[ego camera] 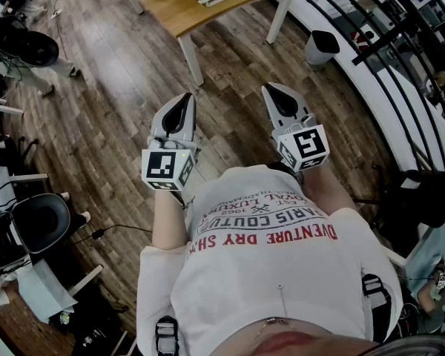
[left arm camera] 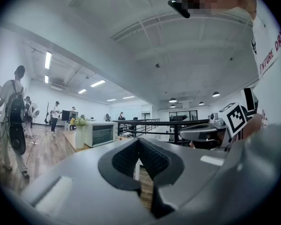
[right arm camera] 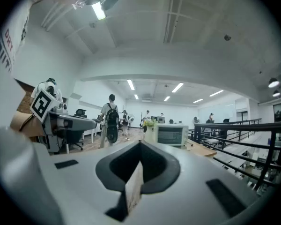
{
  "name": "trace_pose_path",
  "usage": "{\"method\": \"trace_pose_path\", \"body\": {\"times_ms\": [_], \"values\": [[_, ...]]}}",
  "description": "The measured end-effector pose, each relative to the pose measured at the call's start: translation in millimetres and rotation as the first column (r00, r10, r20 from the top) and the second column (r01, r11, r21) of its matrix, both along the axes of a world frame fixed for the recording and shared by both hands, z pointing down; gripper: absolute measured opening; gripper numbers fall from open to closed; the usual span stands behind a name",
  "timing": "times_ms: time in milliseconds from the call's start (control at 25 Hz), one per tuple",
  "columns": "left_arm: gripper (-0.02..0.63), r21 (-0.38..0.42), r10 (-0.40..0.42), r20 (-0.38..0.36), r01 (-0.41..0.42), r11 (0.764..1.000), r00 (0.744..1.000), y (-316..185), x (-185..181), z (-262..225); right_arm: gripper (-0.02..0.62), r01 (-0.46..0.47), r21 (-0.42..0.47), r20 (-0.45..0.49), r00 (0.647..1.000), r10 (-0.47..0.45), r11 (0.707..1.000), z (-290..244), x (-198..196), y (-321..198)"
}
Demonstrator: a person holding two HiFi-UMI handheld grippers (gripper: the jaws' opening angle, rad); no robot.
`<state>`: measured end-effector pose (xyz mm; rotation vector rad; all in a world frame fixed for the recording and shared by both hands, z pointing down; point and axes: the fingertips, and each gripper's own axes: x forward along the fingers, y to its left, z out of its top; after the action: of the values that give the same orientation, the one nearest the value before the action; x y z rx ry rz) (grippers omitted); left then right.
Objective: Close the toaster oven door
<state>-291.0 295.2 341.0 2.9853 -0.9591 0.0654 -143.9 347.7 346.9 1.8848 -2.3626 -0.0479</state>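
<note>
**Approach stage, before contact.** You stand well back from the wooden table (ego camera: 208,10). You hold the left gripper (ego camera: 179,110) and the right gripper (ego camera: 280,99) raised side by side in front of your chest. Both sets of fingers (left arm camera: 124,158) are pressed together with nothing between them. The toaster oven (right arm camera: 171,135) sits on the table far ahead, just beside a vase of flowers (left arm camera: 79,134), with its glass front facing you. At this range you cannot tell how its door stands. The next move probably calls for walking up to the table. From there, bring one gripper to the door's edge and push it home.
</note>
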Motion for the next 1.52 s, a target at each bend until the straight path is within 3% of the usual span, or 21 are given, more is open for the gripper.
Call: {"method": "trace_pose_path", "body": {"times_ms": [240,440,680,840,960,1280,1520], "values": [[0.012,-0.005,0.008,-0.02,-0.008,1.0,1.0,-2.3,3.1,-0.8,0.005,0.0,-0.009,0.002,1.0,0.0,1.0,2.5,2.2,-2.3],[0.012,-0.014,0.016,-0.025,-0.016,1.0,1.0,-5.4,3.3,1.5,0.005,-0.012,-0.029,0.071,0.997,0.014,1.0,5.1,5.3,-5.6],[0.012,-0.039,0.006,-0.022,-0.007,0.999,1.0,-12.2,0.0,10.0,0.005,-0.037,-0.043,0.089,0.995,0.041,0.998,9.0,6.6,-10.6],[0.132,-0.076,0.017,0.005,-0.017,0.997,1.0,-17.0,7.9,22.1,0.005,-0.039,-0.063,0.081,0.996,0.044,0.997,14.1,8.7,-15.9],[0.132,-0.091,0.021,-0.002,-0.021,0.996,1.0,-21.6,11.4,25.3,0.005,-0.032,-0.079,0.069,0.997,0.038,0.996,17.1,10.0,-20.3],[0.132,-0.118,-0.041,0.005,0.042,0.992,0.999,-44.2,30.0,40.2,0.005,0.024,-0.151,0.071,0.997,-0.013,0.988,42.7,33.5,-46.9],[0.132,-0.115,-0.12,0.024,0.122,0.986,0.992,-80.1,60.1,47.8,0.005,0.133,-0.176,0.075,0.99,-0.122,0.975,62.6,64.1,-94.4]]}}
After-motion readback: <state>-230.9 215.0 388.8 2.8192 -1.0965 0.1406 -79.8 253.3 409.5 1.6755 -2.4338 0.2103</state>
